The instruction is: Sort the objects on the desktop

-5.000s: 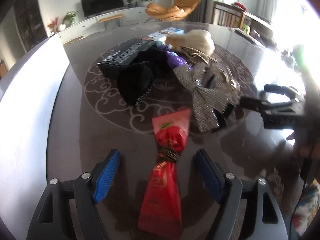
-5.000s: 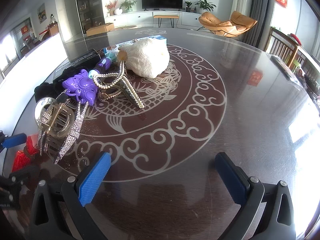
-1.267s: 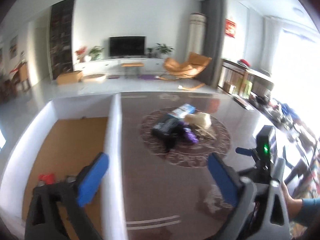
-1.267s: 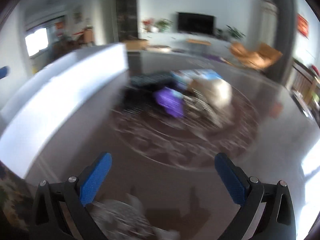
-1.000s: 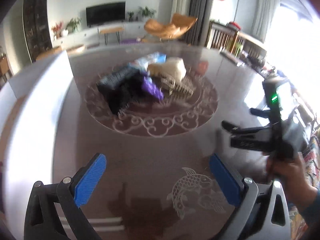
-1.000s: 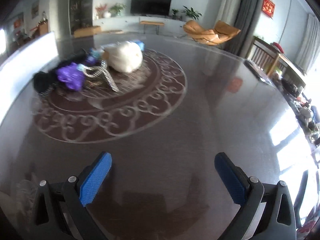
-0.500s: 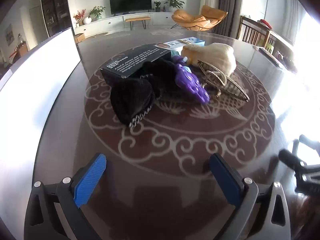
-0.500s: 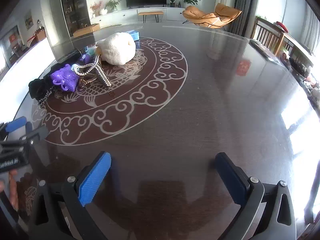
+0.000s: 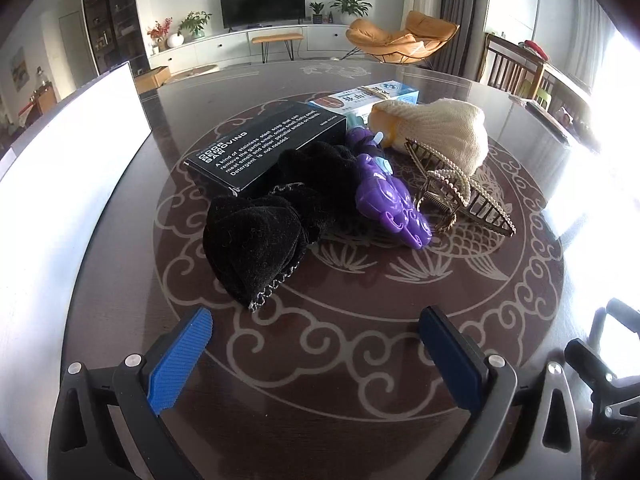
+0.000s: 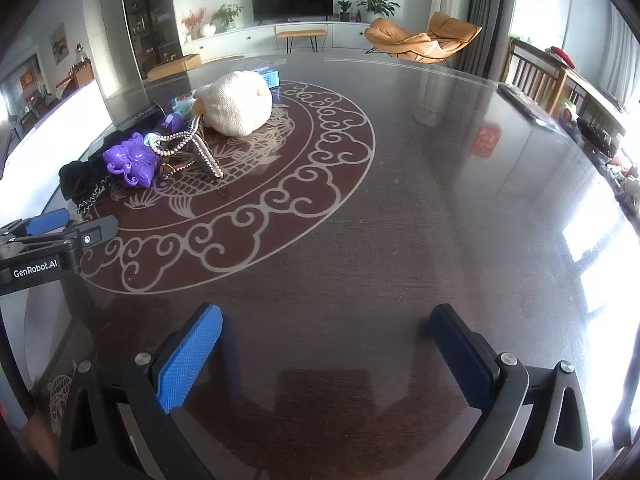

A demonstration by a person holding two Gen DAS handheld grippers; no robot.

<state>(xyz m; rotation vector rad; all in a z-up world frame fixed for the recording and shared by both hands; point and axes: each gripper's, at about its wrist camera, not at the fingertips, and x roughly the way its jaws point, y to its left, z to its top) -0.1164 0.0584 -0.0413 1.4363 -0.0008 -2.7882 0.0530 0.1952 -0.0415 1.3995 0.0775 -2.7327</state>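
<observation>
A pile lies on the dark round table (image 9: 340, 360): a black velvet bow (image 9: 256, 240), a black box (image 9: 268, 144), a purple toy (image 9: 388, 196), a pearl hair claw (image 9: 460, 188), a cream knitted pouch (image 9: 440, 128) and a blue-white box (image 9: 372, 98). My left gripper (image 9: 316, 352) is open and empty, just short of the bow. My right gripper (image 10: 328, 352) is open and empty over bare table, far right of the pile (image 10: 168, 148). The left gripper also shows in the right wrist view (image 10: 60, 224).
A white bin wall (image 9: 68, 168) runs along the table's left side. The right gripper's fingers (image 9: 600, 364) show at the lower right of the left wrist view. Chairs and a sideboard stand beyond the table's right edge.
My left gripper has come back from the white bin, empty, and closed in low on the pile. My right gripper has steadied over the table's right part.
</observation>
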